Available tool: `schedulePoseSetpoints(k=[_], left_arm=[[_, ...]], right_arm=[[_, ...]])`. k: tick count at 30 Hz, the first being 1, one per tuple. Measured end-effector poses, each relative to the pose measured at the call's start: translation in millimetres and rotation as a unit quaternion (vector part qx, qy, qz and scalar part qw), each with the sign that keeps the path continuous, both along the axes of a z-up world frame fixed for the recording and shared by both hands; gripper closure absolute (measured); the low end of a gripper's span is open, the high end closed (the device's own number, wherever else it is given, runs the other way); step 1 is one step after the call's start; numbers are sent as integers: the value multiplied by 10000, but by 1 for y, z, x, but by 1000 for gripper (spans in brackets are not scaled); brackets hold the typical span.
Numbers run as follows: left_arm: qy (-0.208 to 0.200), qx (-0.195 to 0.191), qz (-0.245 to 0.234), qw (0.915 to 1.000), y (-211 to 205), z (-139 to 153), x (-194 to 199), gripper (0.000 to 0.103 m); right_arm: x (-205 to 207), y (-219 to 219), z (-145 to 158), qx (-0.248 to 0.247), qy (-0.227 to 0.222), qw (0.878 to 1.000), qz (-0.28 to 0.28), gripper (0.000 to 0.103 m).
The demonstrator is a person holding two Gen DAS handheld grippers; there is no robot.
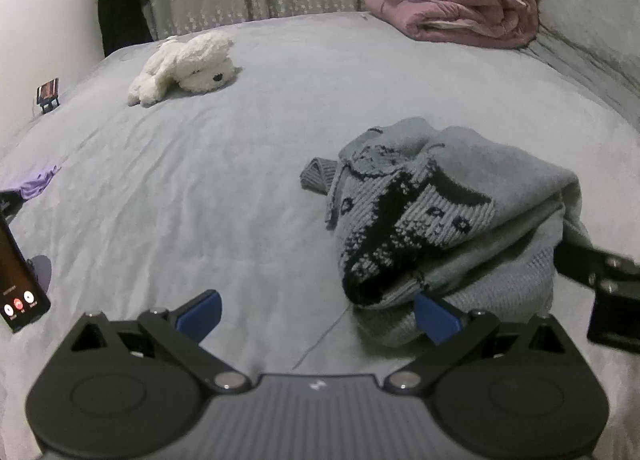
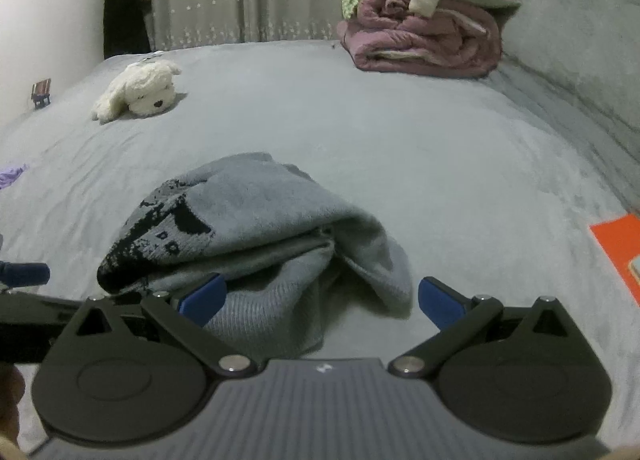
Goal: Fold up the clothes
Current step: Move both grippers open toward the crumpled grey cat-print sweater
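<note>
A grey knitted sweater point(image 1: 452, 216) with a black pattern lies crumpled in a heap on the grey bed point(image 1: 224, 188). It also shows in the right wrist view point(image 2: 260, 236). My left gripper point(image 1: 318, 316) is open and empty, just left of the sweater's near edge, with its right pad touching the knit. My right gripper point(image 2: 322, 304) is open, its jaws straddling the sweater's near hem, with nothing pinched. The right gripper's black body shows at the right edge of the left wrist view point(image 1: 604, 284).
A white plush dog point(image 1: 184, 68) lies at the far left of the bed. A pile of folded pink blankets and clothes point(image 1: 456, 0) stands at the back right. A phone point(image 1: 18, 284) stands at the left edge. An orange object point(image 2: 620, 252) lies at the right. A purple cloth point(image 1: 38, 182) lies left.
</note>
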State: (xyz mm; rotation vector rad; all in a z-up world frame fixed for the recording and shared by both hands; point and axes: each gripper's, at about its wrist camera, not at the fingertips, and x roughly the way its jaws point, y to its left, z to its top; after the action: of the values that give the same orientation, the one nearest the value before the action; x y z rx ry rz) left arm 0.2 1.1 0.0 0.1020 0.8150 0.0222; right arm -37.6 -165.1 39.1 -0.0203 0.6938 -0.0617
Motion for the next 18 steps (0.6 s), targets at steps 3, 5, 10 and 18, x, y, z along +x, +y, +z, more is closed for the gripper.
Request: schedulePoseSetpoints(k=[3,5,10,18], left_arm=[[36,-105,53,9999,5,0,1,0],[20,-63,59,10000,4,0,-1,0],[130,-12,10,9999,-2,-4,7,0],[136,-51,40,9999,8,-5,6,0]], right_arm=[[3,-1,-1,0,-3,9999,-116,0],[10,-1,-1,-45,6,9999,-166,0],[7,-3,2,39,-126,9997,-198,0],[13,-8,-1,96,-65,9995,-280,0]])
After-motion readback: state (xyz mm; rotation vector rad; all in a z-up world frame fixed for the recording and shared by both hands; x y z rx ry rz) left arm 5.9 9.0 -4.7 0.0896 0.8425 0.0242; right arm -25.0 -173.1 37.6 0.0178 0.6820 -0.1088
